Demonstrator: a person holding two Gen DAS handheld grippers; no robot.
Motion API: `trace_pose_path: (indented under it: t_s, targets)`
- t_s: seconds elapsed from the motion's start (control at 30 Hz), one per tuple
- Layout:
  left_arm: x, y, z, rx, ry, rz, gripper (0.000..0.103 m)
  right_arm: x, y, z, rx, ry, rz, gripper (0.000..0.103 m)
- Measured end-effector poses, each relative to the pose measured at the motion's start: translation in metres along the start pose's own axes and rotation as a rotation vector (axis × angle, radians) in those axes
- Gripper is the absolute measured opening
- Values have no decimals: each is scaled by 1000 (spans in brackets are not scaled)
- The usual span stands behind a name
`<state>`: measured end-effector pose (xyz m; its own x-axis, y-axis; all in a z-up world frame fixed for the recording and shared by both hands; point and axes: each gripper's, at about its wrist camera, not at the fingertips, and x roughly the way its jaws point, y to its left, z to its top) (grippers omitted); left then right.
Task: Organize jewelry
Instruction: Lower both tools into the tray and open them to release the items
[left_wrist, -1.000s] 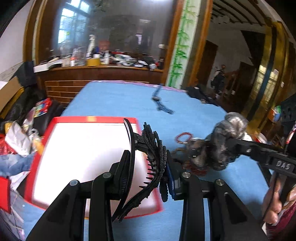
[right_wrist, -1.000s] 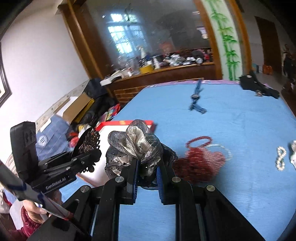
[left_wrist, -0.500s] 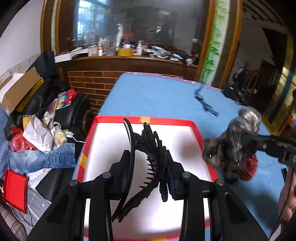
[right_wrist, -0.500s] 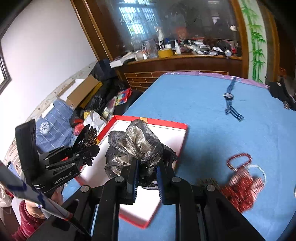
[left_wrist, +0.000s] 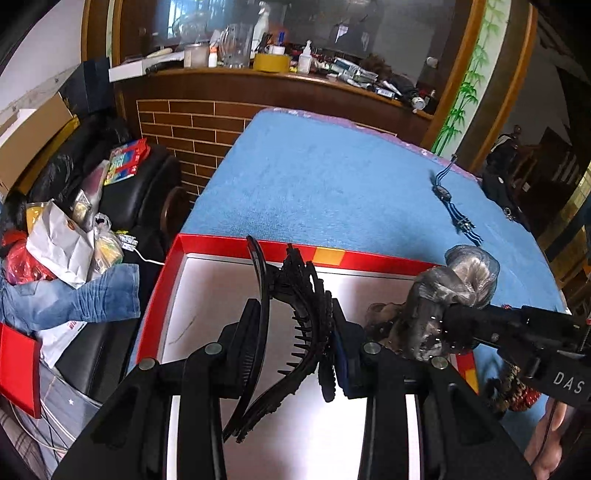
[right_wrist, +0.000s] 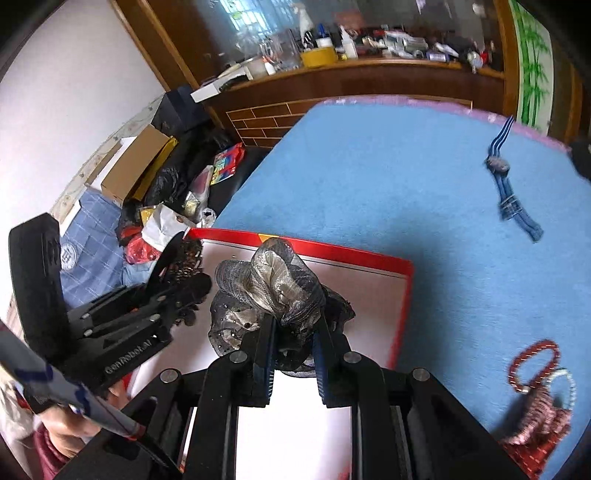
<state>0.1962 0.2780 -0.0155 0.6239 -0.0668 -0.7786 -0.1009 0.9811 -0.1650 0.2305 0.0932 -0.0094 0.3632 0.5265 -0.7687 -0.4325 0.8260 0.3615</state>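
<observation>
Carrying stage: left gripper (left_wrist: 295, 325) is clamped on a black hair comb (left_wrist: 295, 317), right gripper (right_wrist: 291, 328) on a grey scrunchie (right_wrist: 273, 284) — both above the red tray (left_wrist: 369, 260). Next move, in my judgement: lower, release onto its white floor.

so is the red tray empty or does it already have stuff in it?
Apparently empty. The red tray's visible white floor is bare; the black hair clip and grey scrunchie hang over it, clamped in the grippers. Near part hidden.

You see a yellow tape roll (left_wrist: 270, 62) on the wooden counter (left_wrist: 258, 79) at top centre, a cardboard box (right_wrist: 137, 162) at upper left, crumpled jeans (left_wrist: 74, 295) at left edge.
</observation>
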Motion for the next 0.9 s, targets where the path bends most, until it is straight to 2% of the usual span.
trace_pose_path:
  t_s: [0.23, 0.57, 0.63, 0.67, 0.73, 0.9]
  targets:
    - [16, 3, 6, -9, 11, 9, 34, 20, -5, 7, 30, 26, -1, 22]
    - [29, 16, 7, -49, 24, 17, 35, 26, -16, 8, 62, 38, -4, 27]
    - [30, 17, 6, -54, 26, 22, 40, 24, -15, 8, 57, 41, 4, 32]
    - [29, 17, 6, -55, 19, 27, 46, 22, -14, 8, 51, 40, 9, 35]
    - [27, 16, 7, -54, 10, 30, 49, 18, -12, 7, 41, 32, 10, 50]
    - [19, 15, 9, -59, -3, 27, 51, 7, -10, 6, 29, 11, 11, 51]
